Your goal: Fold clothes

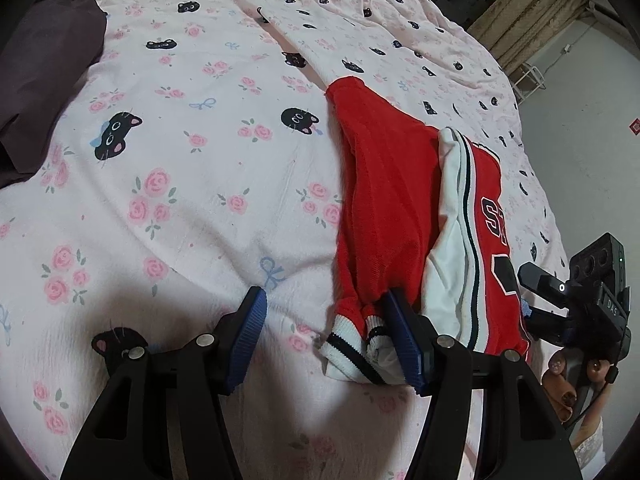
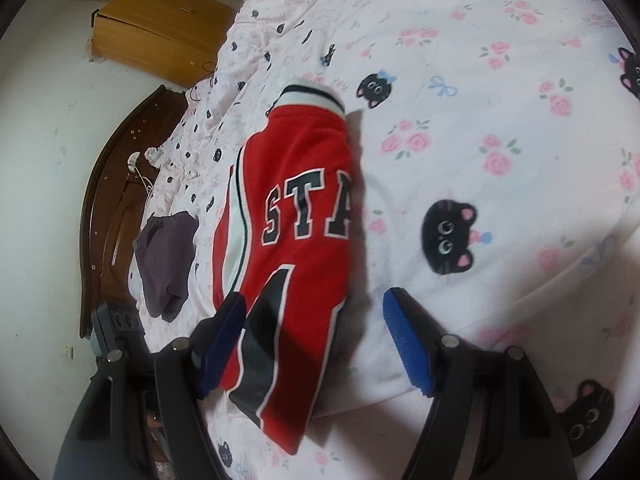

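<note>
Left tongs: the left gripper (image 1: 326, 334) hangs low over the bed with its jaws spread and nothing pinched, pads bare

Left tongs, contact: the right-hand blue pad (image 1: 402, 340) sits just against the striped cuffs (image 1: 352, 346); whether it presses them I cannot tell; the other pad stands over bare sheet

Right tongs: the right gripper (image 2: 316, 338) is released too, jaws wide apart, and no pad squeezes the cloth

Right tongs, contact: the near end of the garment lies between the two fingers, its edge up against the left-hand pad (image 2: 224, 344), while the right-hand pad stands well clear of it over the sheet

Task's thing: a red jersey (image 2: 300, 184) with white and dark trim lies folded into a long narrow strip on the bedsheet (image 1: 180, 208), running straight ahead of both tongs

Lettering: big dark letters "STA" face up, ahead of the right tongs, with a dark numeral beneath them reaching back between the fingers

Sleeve: a red sleeve (image 1: 380, 184) lies along the strip, stretching forward from the left tongs

Other tool in view: the right gripper's black body shows at the left tongs' right side, a hand (image 1: 560, 384) wrapped under it

Elsewhere: a dark purple garment (image 2: 166, 258) lies on the sheet off to the left of the right tongs, apart from the jersey
</note>
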Demonstrator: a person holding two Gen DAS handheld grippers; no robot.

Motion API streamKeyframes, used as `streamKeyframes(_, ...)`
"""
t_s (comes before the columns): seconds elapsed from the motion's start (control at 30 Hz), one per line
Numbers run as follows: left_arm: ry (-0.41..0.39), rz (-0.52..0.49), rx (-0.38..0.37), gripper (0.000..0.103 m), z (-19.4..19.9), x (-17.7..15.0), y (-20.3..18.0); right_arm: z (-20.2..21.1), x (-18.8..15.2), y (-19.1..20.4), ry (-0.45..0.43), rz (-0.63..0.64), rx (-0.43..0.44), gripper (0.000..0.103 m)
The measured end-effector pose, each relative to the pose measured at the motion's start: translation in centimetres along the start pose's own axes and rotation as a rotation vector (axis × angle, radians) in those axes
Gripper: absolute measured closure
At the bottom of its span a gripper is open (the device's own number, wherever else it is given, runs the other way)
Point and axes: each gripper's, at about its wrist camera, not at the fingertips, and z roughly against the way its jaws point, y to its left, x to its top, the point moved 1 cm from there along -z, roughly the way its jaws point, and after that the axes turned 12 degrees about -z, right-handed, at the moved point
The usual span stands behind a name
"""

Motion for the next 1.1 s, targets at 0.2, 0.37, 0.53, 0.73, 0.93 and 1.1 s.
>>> streamKeyframes(0.2, 0.003, 0.010, -0.023, 0.046, 0.0, 0.0, 0.3, -1.7, -1.8, 1.6, 0.054, 0.001, 0.025, 0.029)
streamKeyframes(0.37, -0.001, 0.023, -0.040, 0.046, 0.1, 0.0, 0.5, -3.1, -3.0, 2.2, 0.081, -0.070, 0.095, 0.030)
streamKeyframes(0.53, -0.014, 0.089, -0.100, 0.047, 0.4, -0.1, 1.6, -4.2, -3.9, 1.3, 0.128, -0.245, 0.197, 0.064)
streamKeyframes(0.73, -0.050, 0.243, -0.224, 0.047, 1.5, -0.2, 3.6, -4.4, -3.8, 2.4, 0.113, -0.242, 0.183, 0.083)
streamKeyframes(0.93, -0.026, 0.550, -0.483, 0.032, 3.0, -1.3, 6.1, -3.1, -2.3, 4.6, 0.105, -0.261, 0.213, 0.087)
streamKeyframes(1.1, -0.006, 0.766, -0.703, 0.022, 2.7, -2.5, 5.5, -2.5, -1.0, 6.1, 0.091, -0.286, 0.244, 0.087)
